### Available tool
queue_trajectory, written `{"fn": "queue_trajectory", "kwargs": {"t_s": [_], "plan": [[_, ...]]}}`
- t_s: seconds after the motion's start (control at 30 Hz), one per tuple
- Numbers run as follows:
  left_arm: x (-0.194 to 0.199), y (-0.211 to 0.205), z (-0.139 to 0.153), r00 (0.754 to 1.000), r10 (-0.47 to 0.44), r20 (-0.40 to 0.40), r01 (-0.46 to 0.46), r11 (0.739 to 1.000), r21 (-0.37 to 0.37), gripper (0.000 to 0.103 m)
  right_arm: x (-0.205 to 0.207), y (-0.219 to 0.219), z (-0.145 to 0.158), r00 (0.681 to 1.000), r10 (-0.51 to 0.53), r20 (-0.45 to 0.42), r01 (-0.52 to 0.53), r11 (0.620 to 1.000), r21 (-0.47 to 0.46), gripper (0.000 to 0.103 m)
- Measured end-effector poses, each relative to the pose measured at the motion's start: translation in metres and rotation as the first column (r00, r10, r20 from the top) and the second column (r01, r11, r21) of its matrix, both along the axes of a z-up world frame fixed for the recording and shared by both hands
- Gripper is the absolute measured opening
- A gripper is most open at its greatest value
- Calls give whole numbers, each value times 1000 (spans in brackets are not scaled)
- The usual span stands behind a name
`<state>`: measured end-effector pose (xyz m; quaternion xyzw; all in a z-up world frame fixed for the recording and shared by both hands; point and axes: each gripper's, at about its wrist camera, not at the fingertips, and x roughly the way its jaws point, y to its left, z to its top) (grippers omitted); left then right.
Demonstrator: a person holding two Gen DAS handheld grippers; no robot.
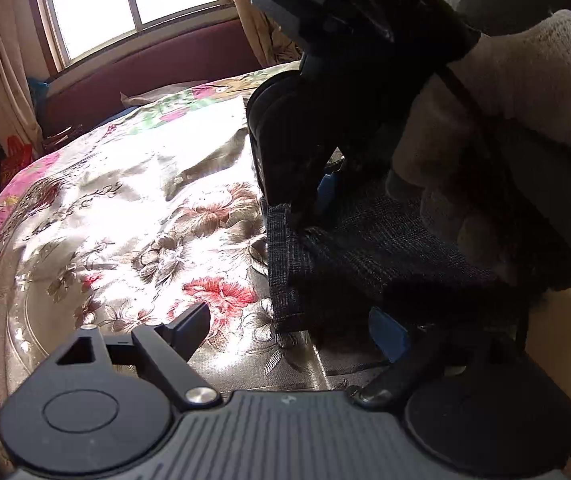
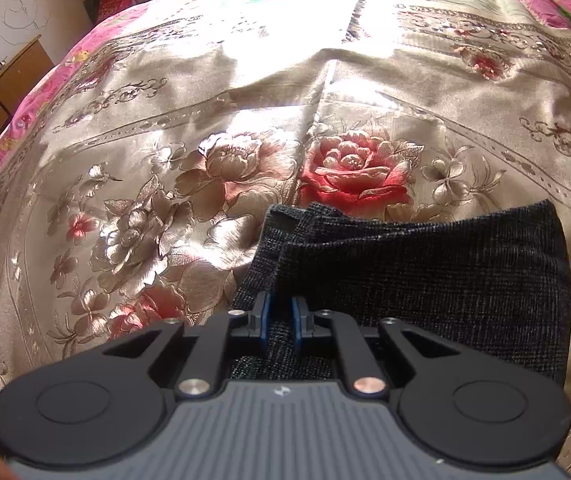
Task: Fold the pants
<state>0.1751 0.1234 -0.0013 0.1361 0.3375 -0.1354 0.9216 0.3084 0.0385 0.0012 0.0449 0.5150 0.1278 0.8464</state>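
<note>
Our right hand-held gripper (image 2: pixel 280 322) pinches the dark pants (image 2: pixel 425 276), mid-fold, low in the frame. Our left hand-held gripper (image 1: pixel 297 334) stands spread. Next we likely lay the fold on the bed (image 2: pixel 245 120).

Bed, covered by a satin floral bedspread (image 2: pixel 245 92) in beige, red and pink; dark woven pants (image 2: pixel 425 272), folded, lying directly on it near the front.

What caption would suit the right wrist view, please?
Right gripper shut on dark folded pants lying on a floral bedspread.
</note>
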Motion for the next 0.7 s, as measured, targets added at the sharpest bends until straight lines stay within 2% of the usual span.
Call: {"fn": "queue_trajectory", "kwargs": {"t_s": [0.17,0.43,0.57,0.7], "plan": [[-12,-7,4,999,-52,-3,52,998,-19,100,1,2,-1,1000,31,-1,-31,999,-17,11],[-26,-20,8,997,-76,-25,75,997,-6,100,2,1,0,998,70,-7,-70,998,-9,13],[-19,-23,6,996,-72,-57,69,997,-43,100,2,1,1,996,92,-7,-92,996,-9,17],[-14,-30,6,995,-83,-54,81,996,-39,100,2,4,2,992,130,-8,-130,991,-16,22]]}}
